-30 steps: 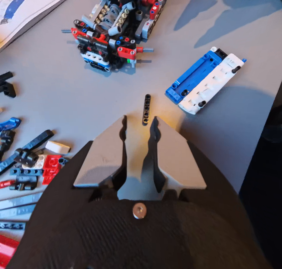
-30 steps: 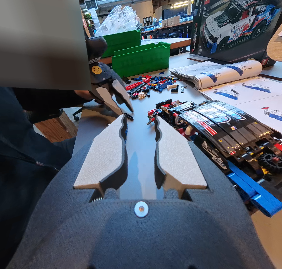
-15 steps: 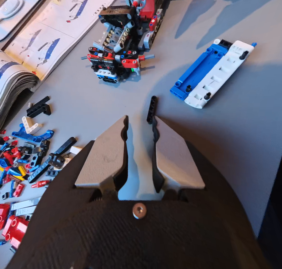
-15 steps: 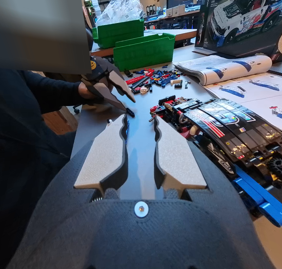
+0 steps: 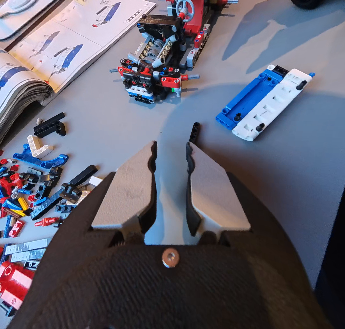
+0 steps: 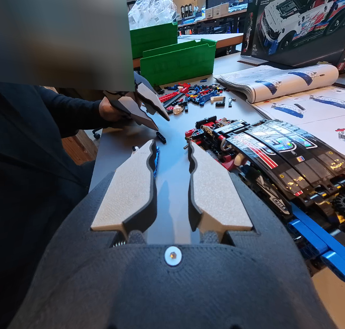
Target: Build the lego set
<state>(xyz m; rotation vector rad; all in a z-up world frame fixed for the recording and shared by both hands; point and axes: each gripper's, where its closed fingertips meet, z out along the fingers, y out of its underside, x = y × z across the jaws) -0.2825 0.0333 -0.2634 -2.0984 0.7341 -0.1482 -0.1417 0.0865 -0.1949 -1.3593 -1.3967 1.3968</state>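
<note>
Grey table (image 5: 112,126) bears half-built, multicoloured car chassis (image 5: 160,58).

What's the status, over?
Both tongs, left and right, open, empty. Small black beam lies loose beside left tip. Car chassis untouched. Nothing in the way.

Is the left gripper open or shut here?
Open: the left gripper shows bare grey table between its fingertips, nothing held.
</note>
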